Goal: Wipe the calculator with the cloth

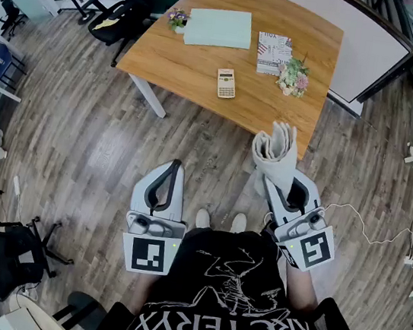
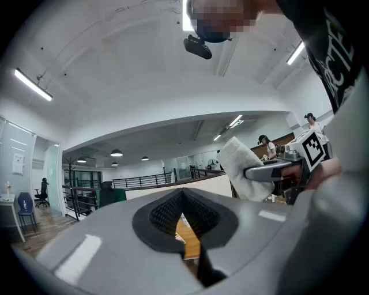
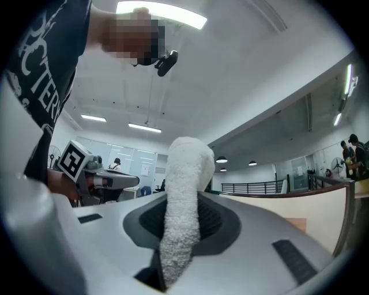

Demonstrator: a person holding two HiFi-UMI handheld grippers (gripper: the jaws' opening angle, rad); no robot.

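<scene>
- My right gripper [image 1: 279, 185] was clamped on the white cloth [image 1: 276, 152], which stuck up out of its jaws.
- My left gripper [image 1: 173, 169] had its jaws pressed together, holding nothing.
- The calculator [image 1: 226, 82] lay on the wooden table [image 1: 176, 60], well apart from both grippers.

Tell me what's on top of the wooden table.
A calculator, a pale green folder, a patterned booklet and two small flower bunches. Anything beneath the folder or booklet is covered.

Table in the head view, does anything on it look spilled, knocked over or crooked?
Nothing stands out. The calculator lies flat on the table, both flower pots stand upright, and nothing is spilled. The cloth is off the table, clamped in the right hand-held gripper.
</scene>
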